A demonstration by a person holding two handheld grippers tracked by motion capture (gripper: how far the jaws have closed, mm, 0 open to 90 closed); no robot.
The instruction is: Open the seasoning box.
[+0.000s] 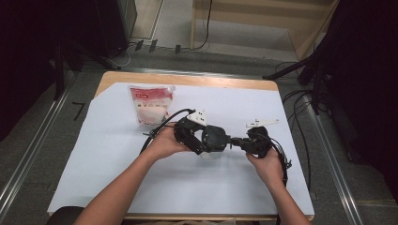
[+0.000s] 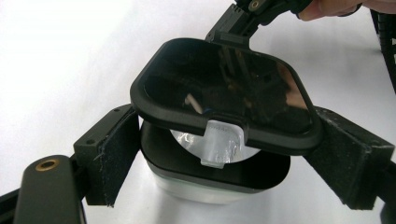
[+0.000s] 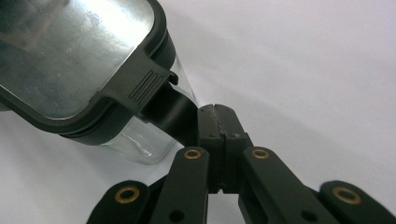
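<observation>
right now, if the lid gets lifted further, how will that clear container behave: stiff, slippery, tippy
The container looks like rigid clear plastic or glass, so probably stiff. Its smooth glossy wall may be slippery, though the left gripper brackets it on both sides. The lid is raised on one side, and the right gripper is shut at its tab, so a harder pull could tilt the container.

pouch beyond, open sheet nearside

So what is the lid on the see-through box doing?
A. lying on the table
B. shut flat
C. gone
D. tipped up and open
D: in the left gripper view the black lid stands tilted above the clear box, leaving a gap.
</observation>
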